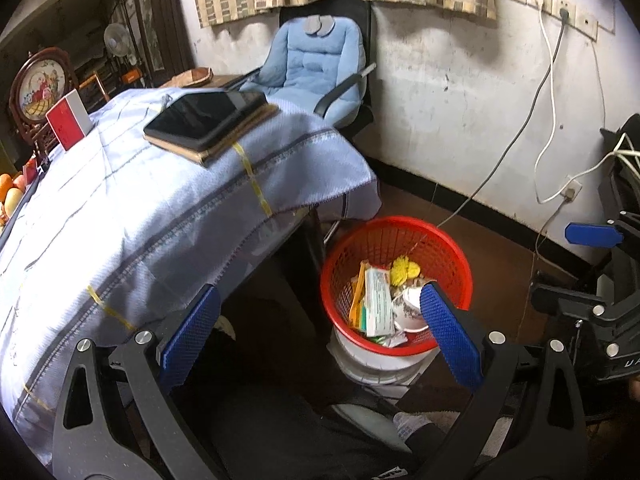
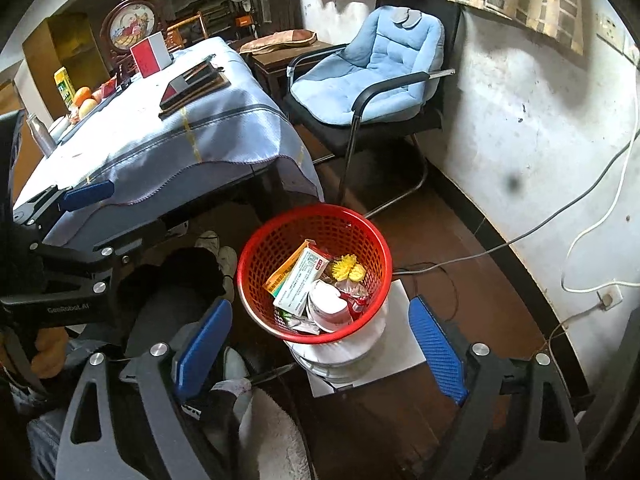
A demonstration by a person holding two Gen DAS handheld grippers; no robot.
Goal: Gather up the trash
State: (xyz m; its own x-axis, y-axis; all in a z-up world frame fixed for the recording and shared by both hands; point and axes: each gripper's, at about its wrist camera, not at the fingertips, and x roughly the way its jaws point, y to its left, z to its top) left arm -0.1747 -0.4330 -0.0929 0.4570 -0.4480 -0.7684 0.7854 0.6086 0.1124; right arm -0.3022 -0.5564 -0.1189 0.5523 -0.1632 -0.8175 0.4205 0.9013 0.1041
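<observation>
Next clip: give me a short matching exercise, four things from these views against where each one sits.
Things:
1. red basket
2. tablet
3. blue cushion
4. yellow flower

Places:
A. on the black chair
B. on the cloth-covered table
C. inside the basket
D. on a white bucket

Pairs: 1-D, 2-B, 3-A, 4-C

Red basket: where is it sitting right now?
The red basket sits on a white bucket on the floor, just off the table's draped corner and in front of the blue-cushioned chair; both wrist views show it between open jaws.
</observation>
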